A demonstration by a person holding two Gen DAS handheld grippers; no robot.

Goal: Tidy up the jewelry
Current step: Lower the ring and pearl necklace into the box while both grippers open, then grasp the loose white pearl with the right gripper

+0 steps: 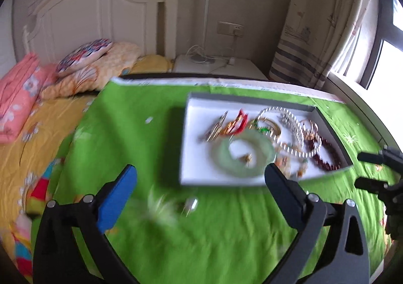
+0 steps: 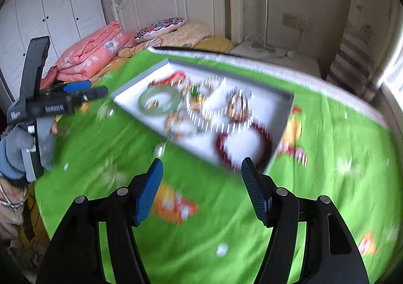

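Both grippers are hanging over the green cloth [image 1: 206, 233] on the bed, each with its jaws spread wide and gripping nothing. The left gripper [image 1: 200, 178] is pointing at the near edge of the tray [image 1: 194, 158], which is sitting on the cloth toward the headboard [image 1: 83, 14]. The right gripper [image 2: 201, 170] is hovering just short of the tray's near corner. Inside the tray, a jade bangle [image 1: 241, 155] is lying at the front, a pearl strand [image 1: 289, 130] is curling behind it, and a red bead bracelet [image 1: 325, 155] is resting to the right. Something small and clear [image 1: 190, 206], possibly a bottle, is lying blurred on the cloth before the tray.
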